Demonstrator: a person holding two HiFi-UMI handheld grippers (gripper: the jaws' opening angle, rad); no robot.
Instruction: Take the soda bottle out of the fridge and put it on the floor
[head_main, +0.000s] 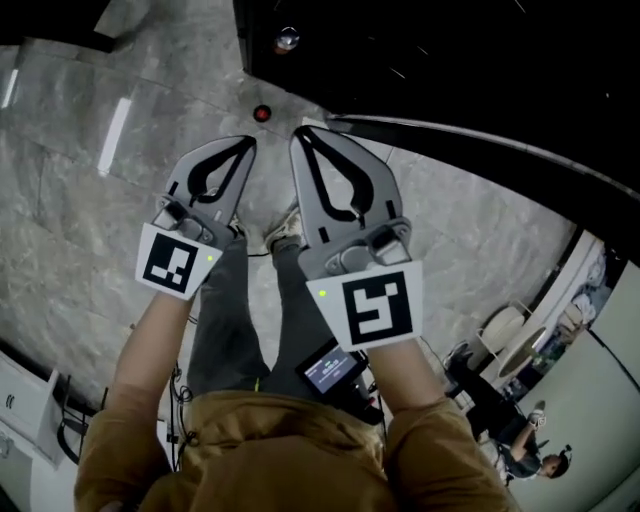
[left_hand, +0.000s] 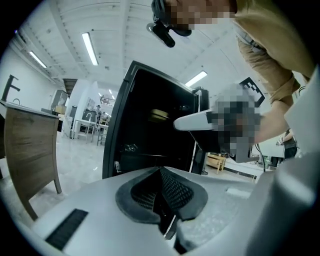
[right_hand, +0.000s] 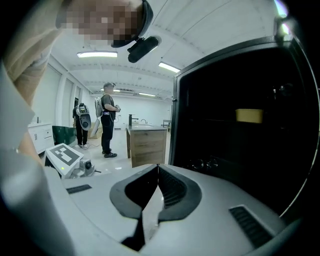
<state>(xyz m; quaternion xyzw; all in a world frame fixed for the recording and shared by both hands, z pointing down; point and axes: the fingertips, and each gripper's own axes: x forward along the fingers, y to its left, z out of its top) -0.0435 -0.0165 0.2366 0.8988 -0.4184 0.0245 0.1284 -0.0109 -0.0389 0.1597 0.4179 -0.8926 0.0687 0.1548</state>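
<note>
Grey marble floor (head_main: 60, 200) carries the red-capped soda bottle (head_main: 262, 113), upright just beside the black fridge (head_main: 450, 60). Your left gripper (head_main: 244, 143) and right gripper (head_main: 301, 132) hover higher, both clenched on nothing.

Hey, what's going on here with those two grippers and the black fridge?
A person stands facing a black fridge with a gripper in each hand. The left gripper and the right gripper are both shut and empty, side by side above the stone floor. A small red round thing sits on the floor by the fridge. It may be a soda bottle's cap seen from above, but I can't tell.
</note>
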